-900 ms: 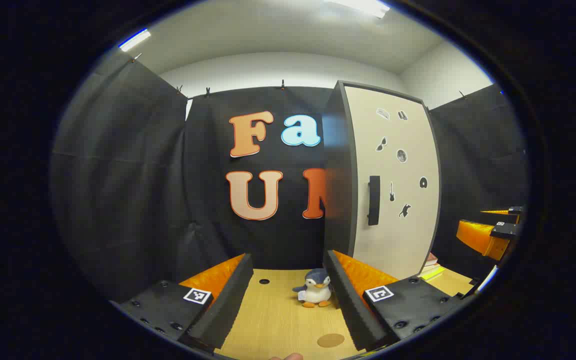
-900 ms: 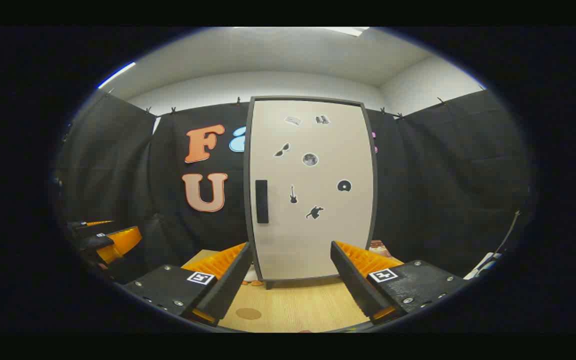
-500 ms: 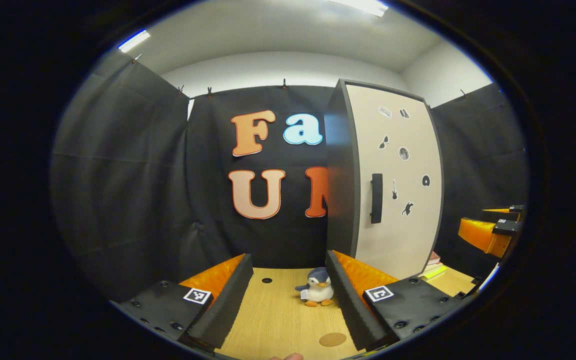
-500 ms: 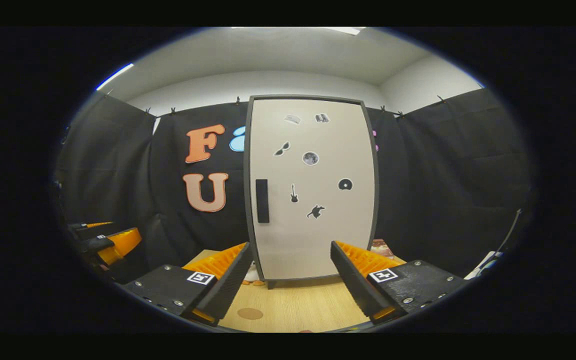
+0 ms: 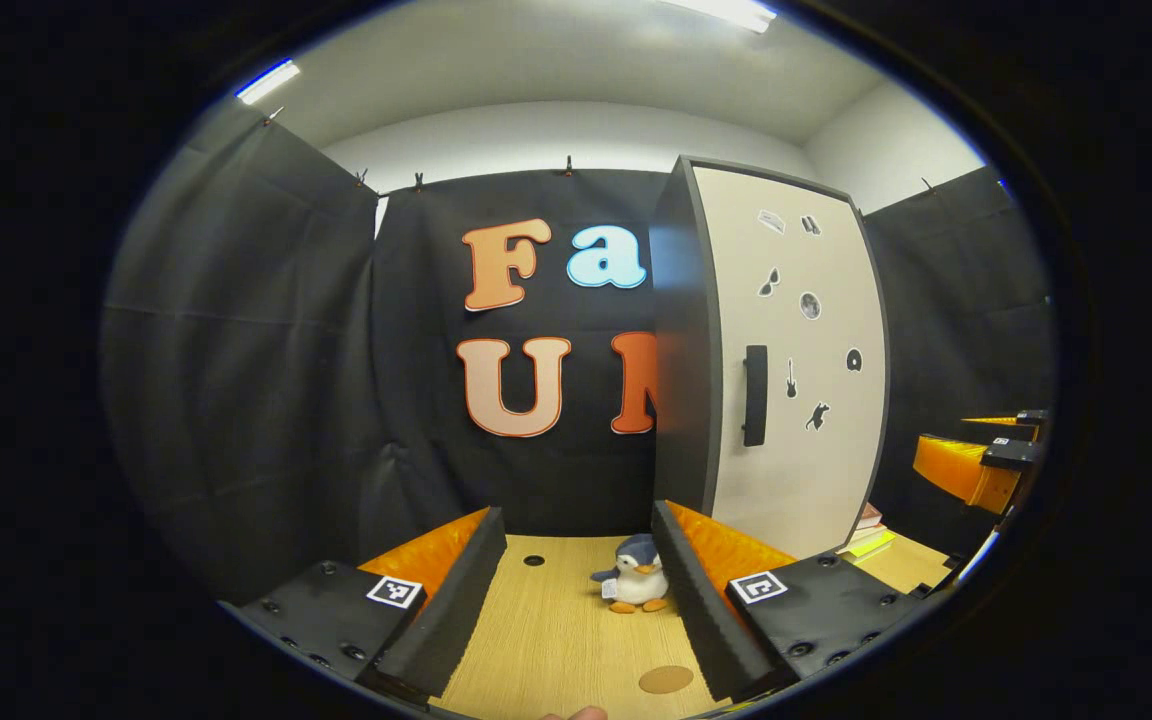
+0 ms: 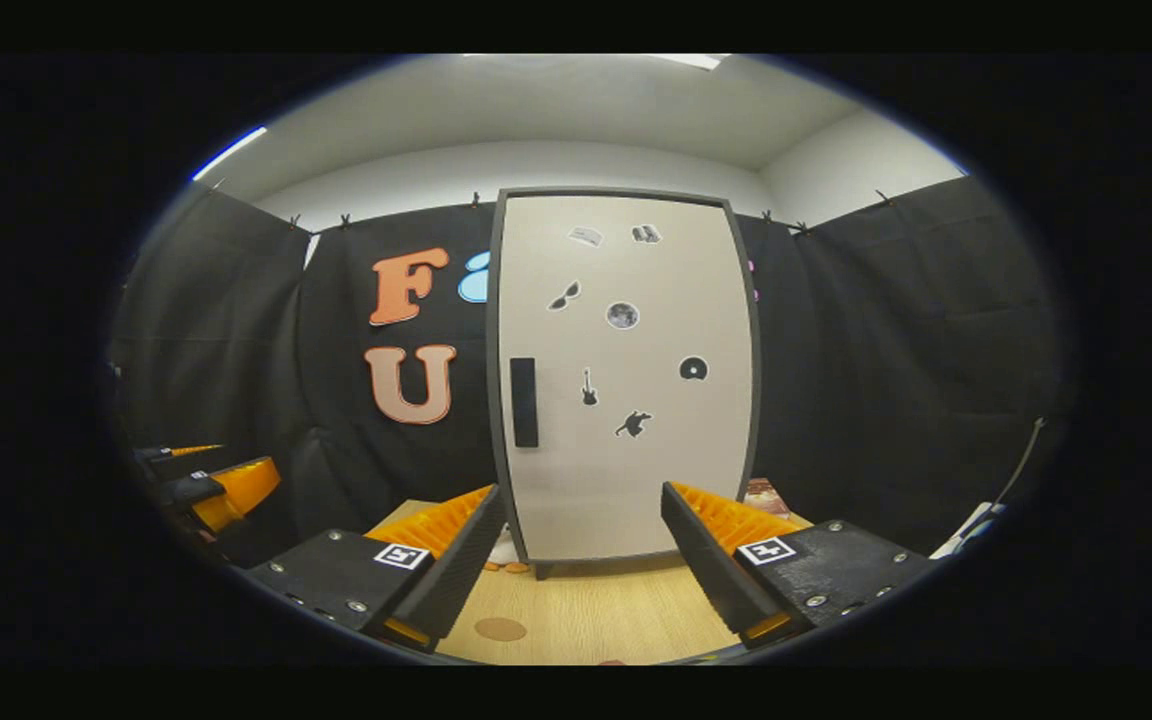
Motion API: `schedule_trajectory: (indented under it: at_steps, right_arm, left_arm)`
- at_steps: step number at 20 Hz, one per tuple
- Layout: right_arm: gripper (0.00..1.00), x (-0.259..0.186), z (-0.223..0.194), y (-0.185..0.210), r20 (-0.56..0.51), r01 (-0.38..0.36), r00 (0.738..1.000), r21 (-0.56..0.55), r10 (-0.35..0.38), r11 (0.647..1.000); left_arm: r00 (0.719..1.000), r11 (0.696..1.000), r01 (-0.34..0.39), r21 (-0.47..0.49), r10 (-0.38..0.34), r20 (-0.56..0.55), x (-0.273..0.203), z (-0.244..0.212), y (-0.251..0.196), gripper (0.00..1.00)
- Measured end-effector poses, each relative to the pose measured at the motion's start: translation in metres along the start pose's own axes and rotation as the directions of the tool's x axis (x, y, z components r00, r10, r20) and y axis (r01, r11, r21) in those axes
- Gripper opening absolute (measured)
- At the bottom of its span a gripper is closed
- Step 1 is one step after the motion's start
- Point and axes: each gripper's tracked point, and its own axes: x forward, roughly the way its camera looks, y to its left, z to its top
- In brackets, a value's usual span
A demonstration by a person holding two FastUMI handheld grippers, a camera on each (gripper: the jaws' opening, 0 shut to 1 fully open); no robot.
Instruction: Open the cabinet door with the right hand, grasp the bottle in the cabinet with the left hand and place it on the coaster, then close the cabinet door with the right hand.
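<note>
A tall cabinet with a pale door and dark frame stands upright on the wooden table, its door closed. A dark vertical handle sits on the door's left side; in the left gripper view the handle faces right of centre. The bottle is hidden behind the door. A round brown coaster lies on the table near the front; it is also the coaster in the right gripper view. My left gripper is open over the table. My right gripper is open, facing the door from a distance.
A small plush penguin sits on the table left of the cabinet. Some books lie to the cabinet's right. A dark hole marks the tabletop near the back wall.
Both views have shifted very slightly; the cabinet sits a touch closer in the right gripper view. Nothing has been grasped or opened.
</note>
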Motion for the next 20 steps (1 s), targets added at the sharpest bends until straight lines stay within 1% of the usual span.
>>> schedule_trajectory:
  at_steps: [2, 3, 5, 6, 8, 9, 10, 11, 13, 14, 15, 16, 17, 20]
  right_arm:
    - [0.96, 0.003, 0.002, 0.001, 0.006, -0.001, 1.0, 0.002, 0.001, 1.0]
    - [1.0, 0.006, 0.003, 0.002, 0.009, 0.0, 1.0, -0.003, 0.0, 1.0]
    - [1.0, 0.012, 0.004, 0.004, 0.007, -0.001, 1.0, -0.009, 0.001, 1.0]
    - [0.96, 0.017, 0.004, 0.007, 0.005, -0.007, 1.0, -0.004, 0.007, 1.0]
    - [0.96, 0.027, 0.009, 0.012, 0.012, -0.013, 1.0, 0.0, 0.013, 1.0]
    - [1.0, 0.034, 0.011, 0.014, 0.014, -0.015, 1.0, -0.001, 0.015, 1.0]
    - [0.96, 0.041, 0.013, 0.018, 0.019, -0.019, 1.0, -0.003, 0.019, 1.0]
    - [1.0, 0.048, 0.017, 0.021, 0.023, -0.024, 0.999, -0.005, 0.024, 1.0]
    - [1.0, 0.064, 0.024, 0.028, 0.033, -0.029, 0.999, -0.013, 0.029, 1.0]
    - [0.96, 0.073, 0.028, 0.031, 0.036, -0.033, 0.999, -0.012, 0.033, 0.999]
    - [0.96, 0.083, 0.03, 0.035, 0.039, -0.038, 0.999, -0.01, 0.038, 0.999]
    - [1.0, 0.093, 0.033, 0.039, 0.041, -0.042, 0.998, -0.006, 0.042, 0.999]
    - [0.96, 0.103, 0.034, 0.043, 0.042, -0.045, 0.998, -0.006, 0.045, 0.999]
    - [0.96, 0.132, 0.035, 0.051, 0.037, -0.048, 0.998, -0.016, 0.049, 0.999]
  left_arm:
    - [1.0, 1.0, -0.001, 0.003, 0.001, -0.011, -0.002, -0.004, 0.0, 0.96]
    - [1.0, 1.0, 0.003, -0.002, -0.003, -0.012, -0.001, -0.004, -0.001, 0.96]
    - [1.0, 1.0, 0.007, -0.007, -0.007, -0.013, -0.001, -0.005, -0.002, 0.96]
    - [1.0, 1.0, 0.008, -0.005, -0.008, -0.013, 0.0, -0.006, -0.002, 0.96]
    - [1.0, 1.0, 0.013, -0.012, -0.013, -0.012, 0.001, -0.006, -0.003, 0.96]
    - [1.0, 1.0, 0.018, -0.013, -0.018, -0.015, 0.003, -0.006, -0.003, 0.96]
    - [1.0, 1.0, 0.021, -0.012, -0.021, -0.015, 0.004, -0.007, -0.002, 0.96]
    - [1.0, 1.0, 0.024, -0.015, -0.024, -0.016, 0.006, -0.007, -0.002, 0.96]
    - [1.0, 1.0, 0.023, -0.019, -0.024, -0.015, 0.009, -0.008, 0.001, 0.96]
    - [1.0, 1.0, 0.025, -0.019, -0.025, -0.016, 0.011, -0.009, 0.002, 0.96]
    - [1.0, 1.0, 0.026, -0.018, -0.026, -0.016, 0.012, -0.009, 0.004, 0.96]
    - [1.0, 1.0, 0.025, -0.017, -0.026, -0.015, 0.014, -0.009, 0.006, 0.96]
    - [1.0, 1.0, 0.026, -0.015, -0.026, -0.012, 0.016, -0.009, 0.007, 0.96]
    - [1.0, 1.0, 0.026, -0.011, -0.026, -0.004, 0.022, -0.006, 0.014, 0.96]
